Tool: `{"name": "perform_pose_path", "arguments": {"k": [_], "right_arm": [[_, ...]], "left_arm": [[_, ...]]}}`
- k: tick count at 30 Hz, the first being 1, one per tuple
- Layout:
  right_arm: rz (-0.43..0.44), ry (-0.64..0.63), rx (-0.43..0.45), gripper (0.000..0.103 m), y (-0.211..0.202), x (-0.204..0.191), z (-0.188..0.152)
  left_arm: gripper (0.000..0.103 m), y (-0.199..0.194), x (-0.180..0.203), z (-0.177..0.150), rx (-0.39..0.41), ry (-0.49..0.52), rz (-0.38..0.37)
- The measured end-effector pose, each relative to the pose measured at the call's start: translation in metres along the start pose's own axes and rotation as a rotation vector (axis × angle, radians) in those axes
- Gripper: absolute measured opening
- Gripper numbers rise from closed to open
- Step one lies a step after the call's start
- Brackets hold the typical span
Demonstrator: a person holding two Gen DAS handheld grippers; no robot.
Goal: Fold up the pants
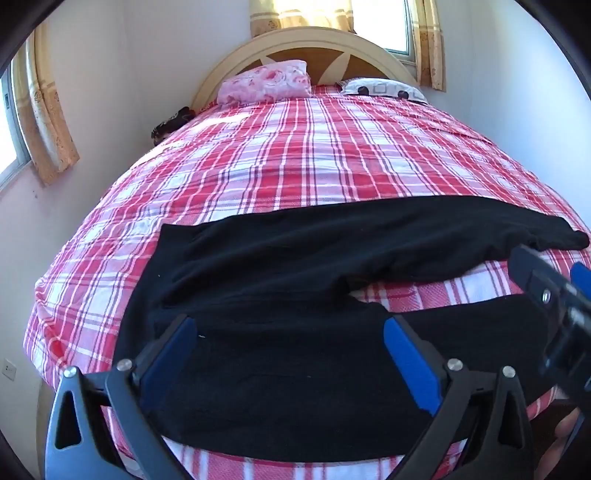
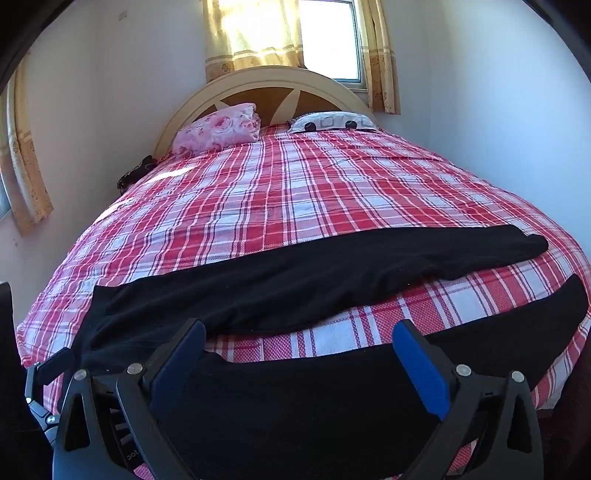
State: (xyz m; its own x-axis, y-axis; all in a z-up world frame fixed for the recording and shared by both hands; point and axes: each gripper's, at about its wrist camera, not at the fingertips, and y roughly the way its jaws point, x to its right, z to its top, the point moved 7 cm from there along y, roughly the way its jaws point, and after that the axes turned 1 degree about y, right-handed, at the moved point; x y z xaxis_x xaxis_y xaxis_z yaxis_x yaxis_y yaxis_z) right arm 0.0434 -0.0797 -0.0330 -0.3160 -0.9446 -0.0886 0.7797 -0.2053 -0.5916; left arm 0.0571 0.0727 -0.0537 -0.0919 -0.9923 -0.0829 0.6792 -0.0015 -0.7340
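So the only thing holding anything here is the bed (image 2: 295,192) itself, with a red and white checked cover, and on it at the far end by the rounded headboard (image 2: 258,83) there's a pink flowery pillow (image 2: 218,131) on the left and a white pillow with dark spots (image 2: 332,122) on the right. The black pants (image 1: 280,258) are spread out flat across the near end of the bed, waist toward the left, both legs running off to the right. The legs are split apart in a V, with a wedge of checked cover showing between them; the far leg ends in a slightly bunched cuff near the right edge, and the near leg lies along the near edge of the bed. The fabric looks plain, dark and a bit fuzzy, mostly smooth with a few soft ripples around the crotch. The left gripper (image 1: 288,332) is spread wide, hanging over the waist and seat area with nothing between its blue pads (image 1: 410,362). The right gripper (image 2: 297,341) is also wide apart and gripping nothing, sitting over the near leg just right of the crotch. Yellow curtains (image 2: 255,33) hang at the window (image 2: 328,40) behind the headboard.
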Motion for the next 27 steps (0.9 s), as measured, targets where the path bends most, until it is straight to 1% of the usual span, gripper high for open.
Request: {"name": "perform_pose_path", "arguments": {"k": [1,3,5,7,9,11,13,14,16,18,22,27], "right_arm": [[0.023,-0.007,-0.009,0.102,-0.002,0.009,0.001],[0.039,-0.034,-0.025,0.102,-0.01,0.019,0.01],[0.046,-0.037,-0.032,0.102,-0.017,0.035,0.005],[0.037,-0.037,-0.029,0.102,-0.026,0.054,0.001],[0.036,-0.041,-0.03,0.102,-0.03,0.061,-0.002],[0.028,-0.033,-0.033,0.102,-0.035,0.081,-0.004],[0.021,-0.028,-0.029,0.102,-0.038,0.089,-0.004],[0.01,-0.009,-0.02,0.102,-0.042,0.101,-0.005],[0.009,0.002,-0.02,0.102,-0.043,0.11,-0.005],[0.006,0.041,-0.016,0.102,-0.046,0.127,-0.005],[0.005,0.07,-0.024,0.102,-0.045,0.14,-0.005],[0.021,0.068,-0.028,0.102,-0.039,0.144,-0.002]], "left_arm": [[0.103,0.0,0.004,-0.001,-0.005,-0.004,0.001],[0.103,-0.002,0.01,-0.003,-0.007,-0.003,0.013],[0.103,-0.004,0.02,-0.005,-0.001,0.012,0.029],[0.103,-0.007,0.031,-0.008,0.002,0.021,0.038],[0.103,-0.01,0.043,-0.01,0.0,0.023,0.028],[0.103,-0.013,0.054,-0.012,0.002,0.023,0.021],[0.103,-0.016,0.064,-0.013,-0.002,0.03,0.017],[0.103,-0.017,0.069,-0.013,-0.002,0.035,0.014],[0.103,-0.02,0.078,-0.011,0.002,0.045,0.013],[0.103,-0.024,0.085,-0.008,0.012,0.05,0.013],[0.103,-0.027,0.096,-0.007,0.023,0.072,0.017],[0.103,-0.022,0.098,-0.01,0.01,0.08,0.03]]}}
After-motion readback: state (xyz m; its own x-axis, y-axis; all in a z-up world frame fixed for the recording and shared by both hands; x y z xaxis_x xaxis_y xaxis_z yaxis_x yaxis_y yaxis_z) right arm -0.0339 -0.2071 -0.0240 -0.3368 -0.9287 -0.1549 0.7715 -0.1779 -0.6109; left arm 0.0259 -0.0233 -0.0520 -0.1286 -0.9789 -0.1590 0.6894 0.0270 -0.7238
